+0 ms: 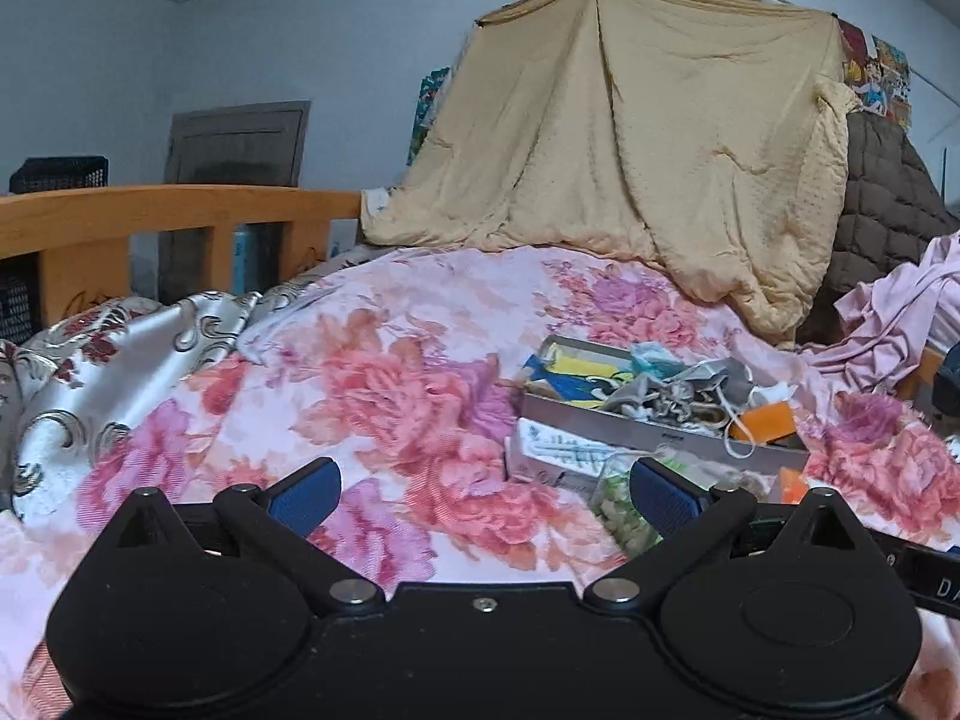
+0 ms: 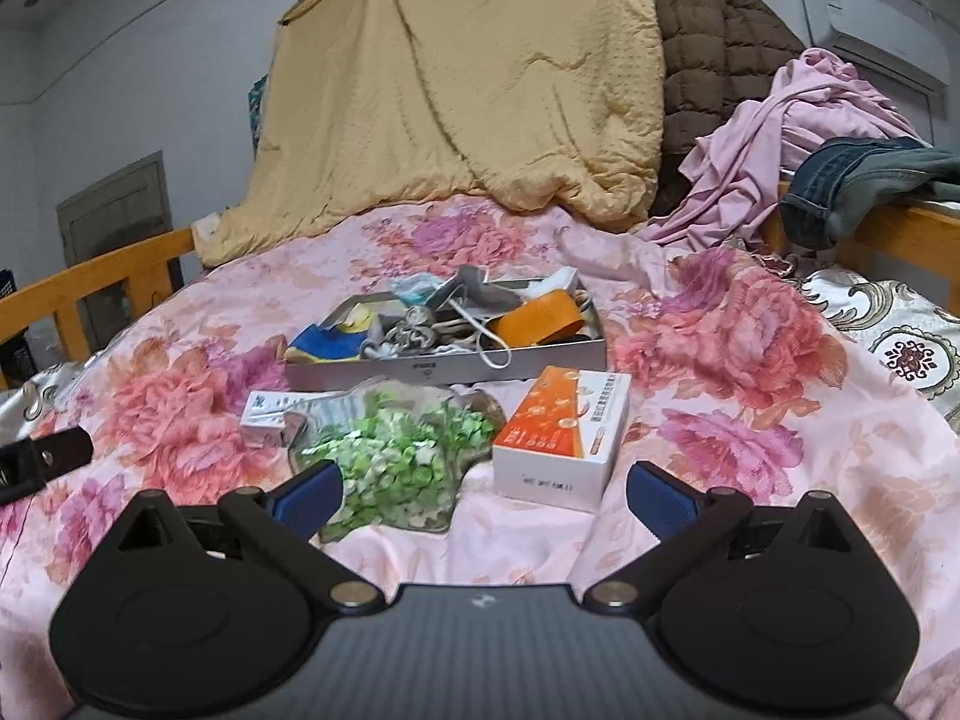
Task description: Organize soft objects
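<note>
A shallow grey tray [image 2: 444, 365] [image 1: 618, 429] lies on the floral bedspread, filled with soft things: a blue-and-yellow cloth [image 2: 336, 343], grey fabric [image 2: 420, 330], a face mask [image 2: 420, 289] and an orange band [image 2: 543, 317]. In front of it lie a clear bag of green pieces [image 2: 396, 462] [image 1: 618, 504], an orange-and-white box [image 2: 561, 438] and a small white box [image 2: 267, 411]. My right gripper [image 2: 483, 495] hovers open just short of the bag and box, holding nothing. My left gripper [image 1: 483, 495] is open over the bedspread, left of the tray, and holds nothing.
A yellow quilt [image 2: 468, 72] hangs behind the bed beside a brown padded coat [image 2: 714, 48]. Pink cloth [image 2: 774, 138] and jeans [image 2: 858, 180] are draped on the right rail. A wooden bed rail [image 1: 174, 216] runs on the left, with silver patterned fabric [image 1: 108, 372] below it.
</note>
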Demonstrator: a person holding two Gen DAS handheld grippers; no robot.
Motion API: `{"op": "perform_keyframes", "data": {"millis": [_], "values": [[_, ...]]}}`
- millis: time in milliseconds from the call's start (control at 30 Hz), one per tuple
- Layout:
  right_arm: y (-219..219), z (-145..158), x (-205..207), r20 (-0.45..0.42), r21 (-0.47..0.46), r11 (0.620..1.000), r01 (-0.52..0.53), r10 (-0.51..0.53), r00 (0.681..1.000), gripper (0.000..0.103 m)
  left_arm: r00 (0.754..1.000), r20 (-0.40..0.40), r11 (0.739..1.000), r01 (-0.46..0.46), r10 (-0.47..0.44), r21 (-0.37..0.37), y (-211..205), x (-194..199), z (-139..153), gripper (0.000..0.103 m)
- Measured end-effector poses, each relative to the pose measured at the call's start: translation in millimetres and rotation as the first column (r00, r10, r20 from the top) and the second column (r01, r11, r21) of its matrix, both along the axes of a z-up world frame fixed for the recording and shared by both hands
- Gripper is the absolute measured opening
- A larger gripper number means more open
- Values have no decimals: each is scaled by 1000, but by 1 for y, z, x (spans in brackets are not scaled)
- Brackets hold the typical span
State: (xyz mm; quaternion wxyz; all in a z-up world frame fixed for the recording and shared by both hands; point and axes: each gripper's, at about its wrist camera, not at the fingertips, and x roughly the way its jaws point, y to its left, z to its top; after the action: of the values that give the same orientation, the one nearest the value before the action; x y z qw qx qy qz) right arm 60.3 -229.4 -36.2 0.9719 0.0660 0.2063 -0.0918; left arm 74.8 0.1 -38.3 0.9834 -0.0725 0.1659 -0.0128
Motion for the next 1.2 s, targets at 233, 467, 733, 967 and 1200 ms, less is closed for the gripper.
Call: {"op": "perform_keyframes", "data": {"millis": [233, 467, 733, 967, 1200], "values": [[6, 0, -9, -4, -1, 1000, -5, 5, 1000, 103, 999, -40, 999, 12, -11, 30, 1, -5, -6, 102], [5, 2, -16, -14, 14, 1000, 4, -4, 1000, 103, 1000, -21, 1000, 0, 1, 30, 5, -12, -6, 102], [6, 2, -17, -46, 15, 1000, 17, -16, 999, 103, 998, -56, 999, 26, -25, 24, 8, -12, -8, 102], [8, 1, -17, -69, 3, 1000, 8, -8, 998, 103, 996, -87, 999, 37, -34, 33, 8, -10, -12, 102], [8, 0, -16, -76, 2, 1000, 6, -6, 997, 103, 995, -98, 999, 17, -13, 41, 8, -10, -14, 102]]}}
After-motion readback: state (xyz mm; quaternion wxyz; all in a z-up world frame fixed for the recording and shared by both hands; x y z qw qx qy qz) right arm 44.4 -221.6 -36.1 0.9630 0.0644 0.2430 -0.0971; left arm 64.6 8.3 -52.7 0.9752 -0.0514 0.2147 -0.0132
